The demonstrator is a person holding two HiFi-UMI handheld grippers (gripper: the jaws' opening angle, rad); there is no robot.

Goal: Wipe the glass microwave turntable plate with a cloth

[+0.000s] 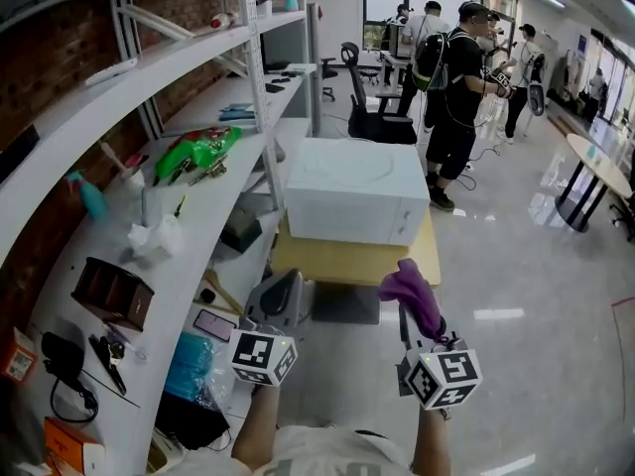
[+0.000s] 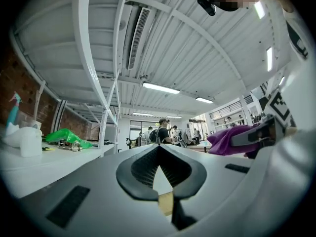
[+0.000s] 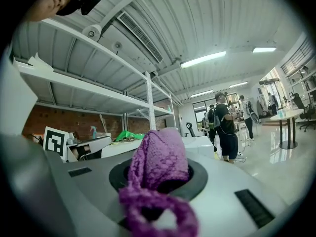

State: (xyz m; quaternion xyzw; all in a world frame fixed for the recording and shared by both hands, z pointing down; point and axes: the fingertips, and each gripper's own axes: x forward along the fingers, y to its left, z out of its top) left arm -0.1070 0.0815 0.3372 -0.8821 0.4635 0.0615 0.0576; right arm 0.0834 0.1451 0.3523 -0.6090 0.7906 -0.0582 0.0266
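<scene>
Coverage differs between the views. Only the head view shows the white microwave [image 1: 357, 191] seated on the wooden bench [image 1: 347, 261], with a faint round outline [image 1: 342, 167] on its top panel; whether that outline is the glass turntable plate cannot be told. The head view also shows the white shelving [image 1: 149, 97] at the left.

The left gripper view shows the jaws of the left gripper [image 2: 159, 149] pressed together at the tips with nothing between them. A narrow slit below the tips shows white and tan surfaces beyond. At its right edge the purple cloth [image 2: 229, 139] appears, side on.

The right gripper view shows the right gripper [image 3: 158, 179] pinching the purple cloth [image 3: 160, 154], which bunches upward out of the jaws and loops down in front of the lens. The other gripper's marker cube [image 3: 55, 139] sits at the left of this view.

Pose: both forearms enter from the bottom edge of the head view. The left gripper [image 1: 283, 291] and right gripper [image 1: 409, 315] are held in the air side by side, just short of the bench and apart from the microwave. The purple cloth [image 1: 415, 291] stands above the right jaws.
</scene>
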